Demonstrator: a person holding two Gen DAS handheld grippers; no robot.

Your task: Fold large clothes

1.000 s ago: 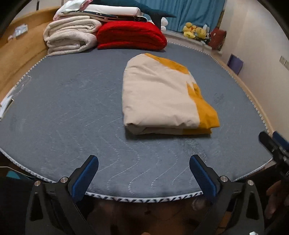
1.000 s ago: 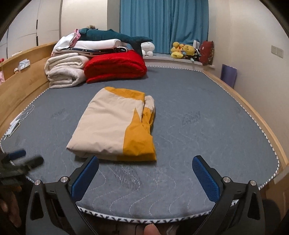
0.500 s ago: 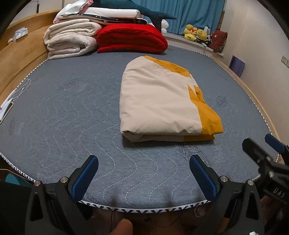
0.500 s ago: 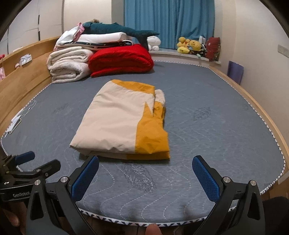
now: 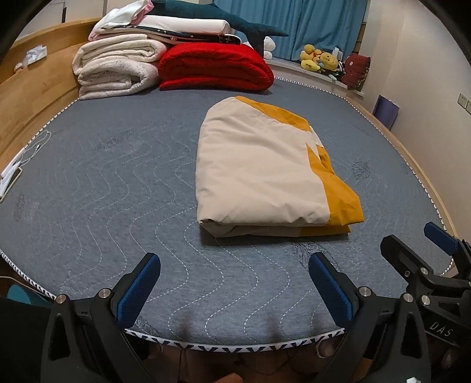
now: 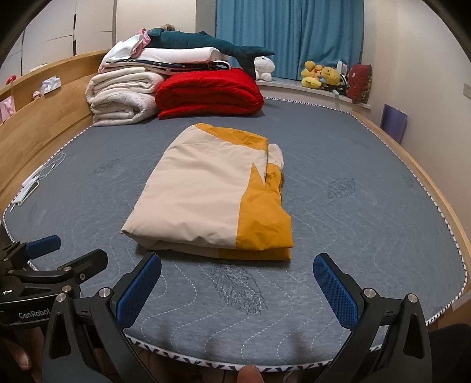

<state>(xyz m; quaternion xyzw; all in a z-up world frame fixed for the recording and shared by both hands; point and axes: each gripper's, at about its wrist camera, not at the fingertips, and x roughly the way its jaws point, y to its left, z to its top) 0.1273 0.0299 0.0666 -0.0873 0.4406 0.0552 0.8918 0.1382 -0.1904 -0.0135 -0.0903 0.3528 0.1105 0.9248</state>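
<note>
A folded cream and mustard-yellow garment point(image 5: 265, 173) lies in a neat rectangle on the grey quilted mattress point(image 5: 103, 191), its thick folded edge toward me. It also shows in the right wrist view point(image 6: 215, 191). My left gripper point(image 5: 235, 288) is open and empty, hovering over the near mattress edge in front of the garment. My right gripper point(image 6: 238, 291) is open and empty, also just short of the garment's near edge. The right gripper shows at the right of the left wrist view point(image 5: 424, 265), and the left gripper at the left of the right wrist view point(image 6: 53, 265).
Folded white blankets point(image 5: 114, 70), a red quilt point(image 5: 215, 67) and a plush shark point(image 5: 220, 20) are stacked at the far end. A wooden bed frame point(image 5: 32, 97) runs along the left. Cables point(image 5: 26, 153) lie at the left edge. Plush toys point(image 5: 321, 60) sit by the curtain.
Both grippers have moved forward over the mattress toward the garment and drawn closer together. The garment has not moved. Both stay open.
</note>
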